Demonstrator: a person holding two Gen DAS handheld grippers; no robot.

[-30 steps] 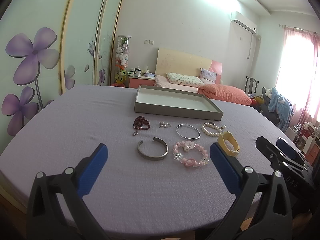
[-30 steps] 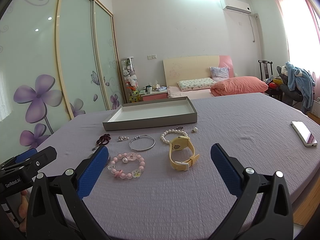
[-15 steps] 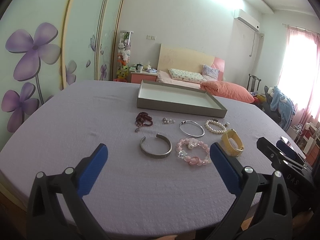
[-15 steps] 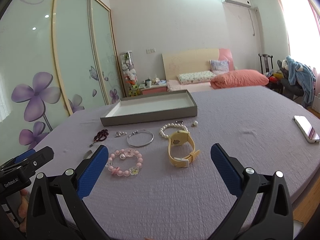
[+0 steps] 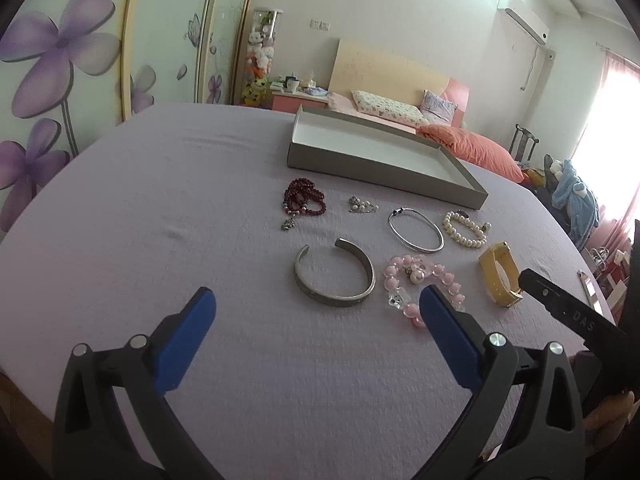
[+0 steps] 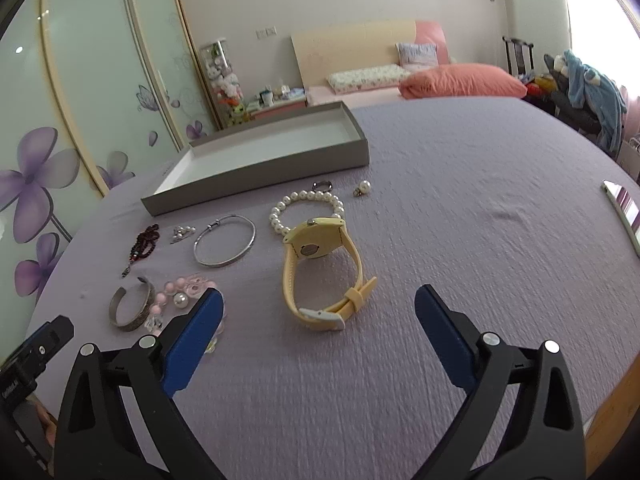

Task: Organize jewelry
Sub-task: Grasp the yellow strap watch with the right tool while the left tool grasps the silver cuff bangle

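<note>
A matt, finely ribbed lilac cloth point(image 5: 200, 208) is covering the table. The dull grey metal cuff point(image 5: 334, 274) is looking brushed (faintly patterned), the thin silver bangle point(image 6: 225, 240) polished, the yellow rubbery watch point(image 6: 320, 264) smooth, the grey cardboard tray point(image 6: 256, 168) matt.

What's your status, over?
Left tongs open, right tongs open, both empty. Yellow watch dead ahead of right, silver cuff ahead of left. Grey tray empty. Nothing in the way.

L gripper point(image 5: 316, 306) agape, R gripper point(image 6: 318, 308) agape, both empty
</note>
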